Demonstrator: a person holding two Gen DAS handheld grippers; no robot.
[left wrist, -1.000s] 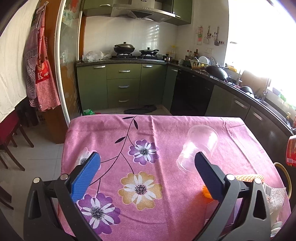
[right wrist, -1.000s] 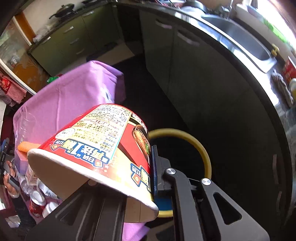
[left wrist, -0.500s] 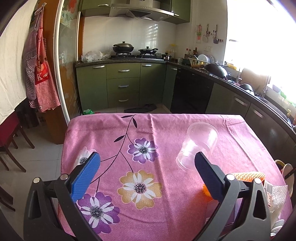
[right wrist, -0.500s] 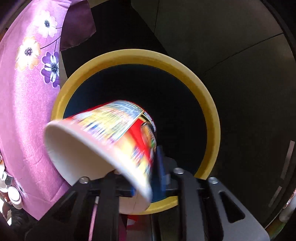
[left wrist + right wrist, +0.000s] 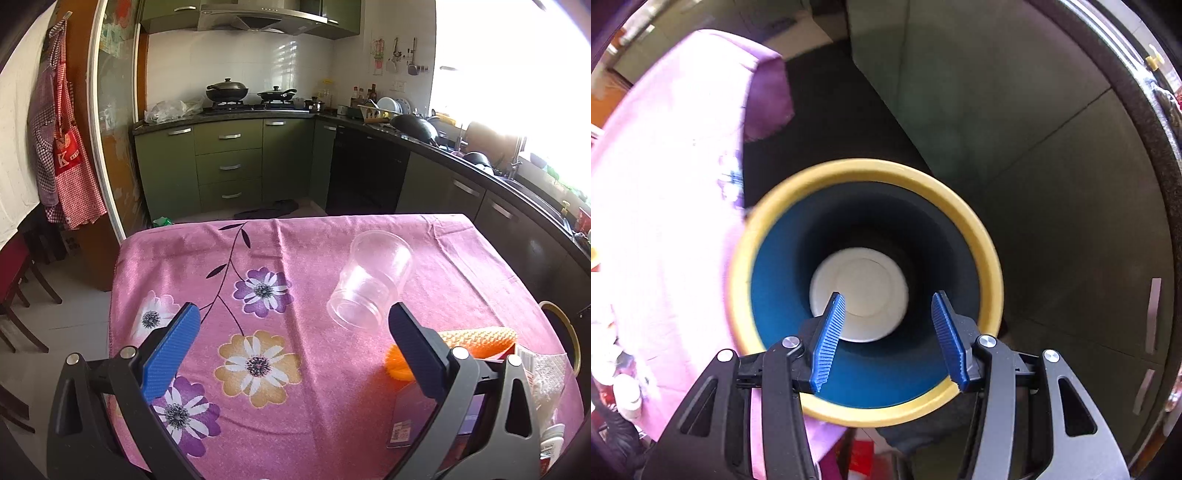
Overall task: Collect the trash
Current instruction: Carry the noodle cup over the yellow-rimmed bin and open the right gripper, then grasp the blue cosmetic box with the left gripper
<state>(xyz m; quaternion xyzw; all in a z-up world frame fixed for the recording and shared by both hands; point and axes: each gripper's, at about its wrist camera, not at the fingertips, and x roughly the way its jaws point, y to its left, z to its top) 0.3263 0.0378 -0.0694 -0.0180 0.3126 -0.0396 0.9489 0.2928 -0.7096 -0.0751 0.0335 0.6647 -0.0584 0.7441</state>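
Premises: a domestic kitchen with an eating area. Green base cabinets with metal handles (image 5: 229, 166) run in an L under a dark stone worktop (image 5: 436, 146). A gas hob carries a black lidded wok (image 5: 226, 89) beneath a steel extractor hood (image 5: 258, 18). White wall tiles, a red checked apron (image 5: 70, 162) on the wall, and a table under a pink floral cloth (image 5: 295, 258) complete the room.

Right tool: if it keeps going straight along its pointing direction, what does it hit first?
Probably the noodle cup lying bottom-up inside the yellow-rimmed bin. The right tool, open and empty, points straight down into the bin's mouth; nothing shows in between, though depth is unclear.
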